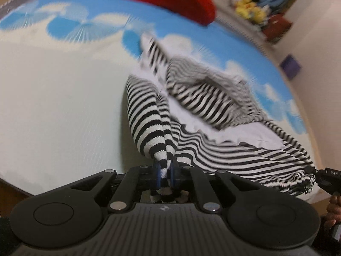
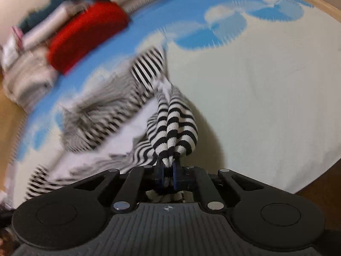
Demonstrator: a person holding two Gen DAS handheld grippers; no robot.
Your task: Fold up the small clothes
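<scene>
The bed [image 1: 53, 106], covered in a blue-and-white sheet, is stretching out ahead of both claws. The striped garment [image 1: 213, 111] is hanging and bunching just in front of them, lifted partly off the sheet. The left claw [image 1: 165, 171] is pinching one striped end, the right claw [image 2: 168, 170] another. Judging by this, the lifting step of a fold is underway; next the held ends need carrying across and laying flat.
</scene>
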